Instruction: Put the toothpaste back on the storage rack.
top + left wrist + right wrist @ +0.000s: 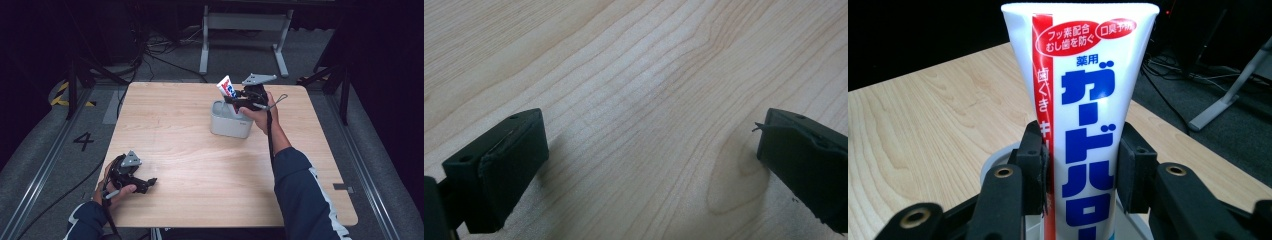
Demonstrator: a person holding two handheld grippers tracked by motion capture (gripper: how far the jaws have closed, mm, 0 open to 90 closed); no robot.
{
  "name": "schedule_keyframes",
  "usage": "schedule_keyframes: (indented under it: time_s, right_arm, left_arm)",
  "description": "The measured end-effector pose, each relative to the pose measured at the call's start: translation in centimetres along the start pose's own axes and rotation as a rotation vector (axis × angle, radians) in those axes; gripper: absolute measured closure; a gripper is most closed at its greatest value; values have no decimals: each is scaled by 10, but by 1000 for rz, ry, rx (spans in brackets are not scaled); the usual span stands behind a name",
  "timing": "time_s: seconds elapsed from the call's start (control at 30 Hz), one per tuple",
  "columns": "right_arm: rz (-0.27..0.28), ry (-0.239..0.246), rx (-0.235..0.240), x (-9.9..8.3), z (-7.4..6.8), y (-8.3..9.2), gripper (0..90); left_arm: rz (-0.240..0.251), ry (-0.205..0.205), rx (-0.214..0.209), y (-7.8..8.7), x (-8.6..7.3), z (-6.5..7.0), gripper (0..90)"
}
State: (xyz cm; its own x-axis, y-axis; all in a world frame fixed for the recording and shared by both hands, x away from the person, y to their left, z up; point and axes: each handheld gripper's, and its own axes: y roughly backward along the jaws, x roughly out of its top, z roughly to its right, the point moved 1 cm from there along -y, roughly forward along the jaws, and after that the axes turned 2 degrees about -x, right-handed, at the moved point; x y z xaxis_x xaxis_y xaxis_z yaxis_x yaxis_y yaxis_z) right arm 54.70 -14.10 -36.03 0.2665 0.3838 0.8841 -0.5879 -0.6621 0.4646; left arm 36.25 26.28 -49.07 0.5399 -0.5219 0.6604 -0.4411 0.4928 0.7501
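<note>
A white toothpaste tube [227, 90] with red and blue print stands crimped end up in a pale grey cup [229, 125] at the table's far middle. My right gripper [236, 101] is shut on the tube just above the cup's rim. In the right gripper view the tube [1083, 90] sits between both black pads [1035, 160], with the cup's rim [993, 164] below. My left gripper [150, 182] rests low at the table's near left, open. In its own view my left gripper [649, 150] has nothing but bare wood between its wide-apart jaws.
The light wooden table [200, 165] has dark floor around it. A grey metal stand [245, 35] and cables lie on the floor beyond the far edge. The person's dark sleeve [305, 195] crosses the near right of the table.
</note>
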Motion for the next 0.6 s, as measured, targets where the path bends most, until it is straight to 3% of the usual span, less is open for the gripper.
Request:
schedule_keyframes:
  time_s: [0.3, 0.6]
  right_arm:
    - [-51, 39, 16, -13, 1, 5, 610]
    - [-91, 45, 13, -23, 1, 7, 601]
  left_arm:
    - [0, 0, -1, 0, 0, 0, 4]
    - [0, 1, -1, 0, 0, 0, 4]
